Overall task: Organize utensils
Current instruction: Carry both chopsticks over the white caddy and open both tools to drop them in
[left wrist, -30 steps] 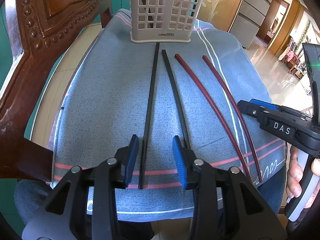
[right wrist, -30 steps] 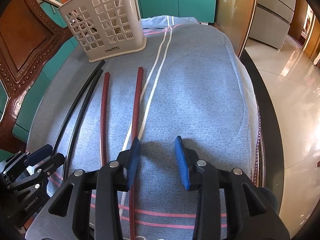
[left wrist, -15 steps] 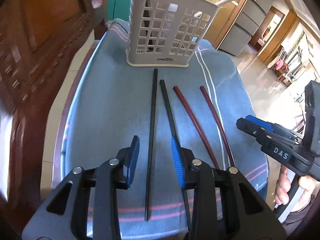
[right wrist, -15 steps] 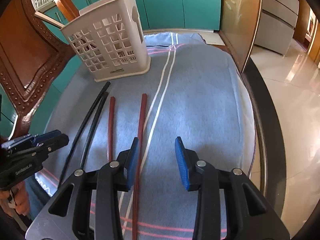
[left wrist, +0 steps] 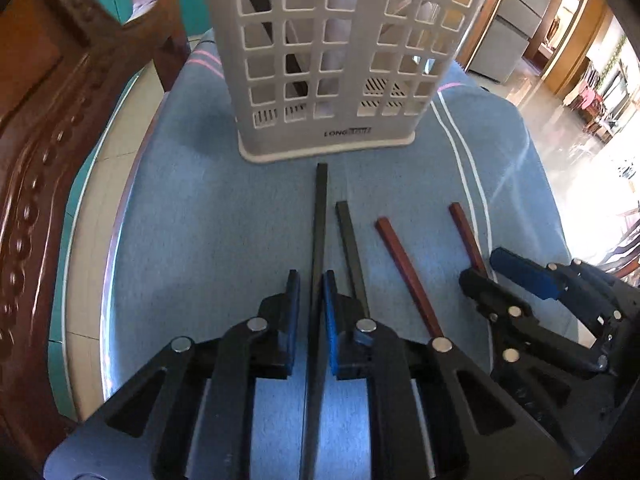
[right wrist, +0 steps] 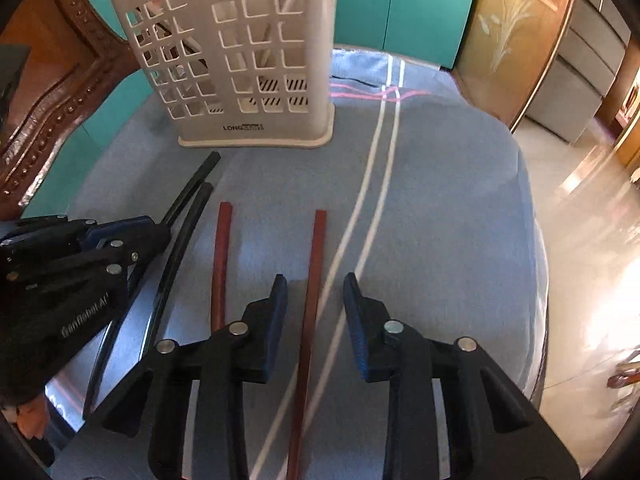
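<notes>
Two black chopsticks [left wrist: 320, 208] [left wrist: 350, 240] and two dark red ones [left wrist: 404, 264] [left wrist: 464, 228] lie side by side on a blue cloth, their ends toward a pale grid basket [left wrist: 332, 60]. My left gripper [left wrist: 312, 300] straddles the left black chopstick. Its jaws are closing, and a thin gap still shows at the left pad. My right gripper [right wrist: 316, 296] straddles the right red chopstick [right wrist: 316, 256]. Its jaws are closing too, with clear gaps on both sides. Each gripper also shows in the other's view: right gripper [left wrist: 482, 266], left gripper [right wrist: 160, 228].
The basket [right wrist: 240, 60] stands upright at the far end of the blue striped cloth [right wrist: 440, 200], with dim shapes inside it. A carved wooden chair [left wrist: 40, 160] rises at the left. The table edge drops to a shiny floor [right wrist: 580, 200] on the right.
Both grippers moved forward along the chopsticks toward the basket. Both pairs of jaws narrowed, the left around the black chopstick. The right shifted so that it straddles the red one.
</notes>
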The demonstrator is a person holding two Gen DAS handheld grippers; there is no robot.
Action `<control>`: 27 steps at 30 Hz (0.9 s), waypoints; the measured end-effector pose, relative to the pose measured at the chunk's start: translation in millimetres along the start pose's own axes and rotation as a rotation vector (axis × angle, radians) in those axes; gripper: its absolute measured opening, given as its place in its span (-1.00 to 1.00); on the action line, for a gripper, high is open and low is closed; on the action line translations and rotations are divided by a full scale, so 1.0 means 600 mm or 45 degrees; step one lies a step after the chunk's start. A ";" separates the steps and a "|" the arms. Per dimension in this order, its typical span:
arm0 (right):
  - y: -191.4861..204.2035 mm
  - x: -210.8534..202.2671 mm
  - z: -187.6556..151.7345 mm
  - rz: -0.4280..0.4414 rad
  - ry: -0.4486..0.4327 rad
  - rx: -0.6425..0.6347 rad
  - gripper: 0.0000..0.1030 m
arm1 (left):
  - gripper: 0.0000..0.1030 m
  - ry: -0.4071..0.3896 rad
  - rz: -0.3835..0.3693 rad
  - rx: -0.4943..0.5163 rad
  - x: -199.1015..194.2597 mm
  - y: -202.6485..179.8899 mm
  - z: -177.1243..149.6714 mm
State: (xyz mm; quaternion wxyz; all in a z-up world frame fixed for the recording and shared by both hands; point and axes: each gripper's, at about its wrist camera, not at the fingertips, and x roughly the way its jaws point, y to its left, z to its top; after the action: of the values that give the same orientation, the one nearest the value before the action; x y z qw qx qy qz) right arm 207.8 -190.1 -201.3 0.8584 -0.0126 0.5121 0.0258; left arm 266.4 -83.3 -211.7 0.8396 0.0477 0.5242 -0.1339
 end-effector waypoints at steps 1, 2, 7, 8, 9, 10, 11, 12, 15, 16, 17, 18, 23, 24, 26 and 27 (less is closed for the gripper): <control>0.001 0.001 0.002 0.012 0.000 0.005 -0.85 | -0.74 0.000 0.011 0.003 0.001 -0.003 0.002; 0.001 0.001 0.003 0.032 0.005 0.008 -0.86 | -0.82 -0.003 0.017 -0.001 0.000 -0.003 0.000; 0.001 -0.020 0.003 0.074 -0.037 0.017 -0.87 | -0.87 -0.039 0.043 -0.034 -0.010 -0.014 0.008; -0.003 -0.035 0.004 0.078 -0.068 0.019 -0.87 | -0.87 -0.064 0.047 -0.036 -0.021 -0.014 0.006; -0.007 -0.052 0.006 0.083 -0.100 0.023 -0.87 | -0.87 -0.096 0.054 -0.032 -0.036 -0.016 0.006; -0.011 -0.072 0.008 0.089 -0.135 0.028 -0.87 | -0.87 -0.119 0.057 -0.027 -0.049 -0.016 0.005; -0.013 -0.089 0.009 0.096 -0.164 0.030 -0.87 | -0.87 -0.150 0.058 -0.021 -0.067 -0.019 0.005; -0.018 -0.108 0.009 0.105 -0.198 0.031 -0.87 | -0.87 -0.190 0.057 -0.014 -0.090 -0.022 0.005; -0.026 -0.176 0.010 0.133 -0.305 0.029 -0.87 | -0.87 -0.298 0.046 -0.001 -0.161 -0.028 0.002; -0.029 -0.197 0.010 0.139 -0.338 0.027 -0.87 | -0.87 -0.329 0.039 0.005 -0.181 -0.029 0.003; -0.033 -0.222 0.010 0.144 -0.378 0.026 -0.87 | -0.87 -0.367 0.033 0.010 -0.205 -0.031 0.001; -0.036 -0.245 0.009 0.150 -0.416 0.026 -0.87 | -0.87 -0.403 0.028 0.016 -0.227 -0.033 -0.001; -0.046 -0.331 0.022 0.172 -0.553 0.034 -0.87 | -0.87 -0.529 0.006 0.027 -0.315 -0.035 0.005; -0.048 -0.345 0.025 0.178 -0.579 0.035 -0.87 | -0.87 -0.545 -0.001 0.026 -0.327 -0.032 0.009; -0.050 -0.375 0.044 0.174 -0.624 0.041 -0.87 | -0.87 -0.585 -0.031 0.024 -0.359 -0.028 0.025; -0.049 -0.391 0.058 0.175 -0.649 0.046 -0.87 | -0.87 -0.604 -0.046 0.014 -0.374 -0.025 0.035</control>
State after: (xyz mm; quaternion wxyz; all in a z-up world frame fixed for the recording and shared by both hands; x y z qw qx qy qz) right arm 128.8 -225.4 21.5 0.9561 0.0444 0.2793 0.0773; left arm 187.6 -62.9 -1.0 0.9365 0.0100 0.3124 -0.1592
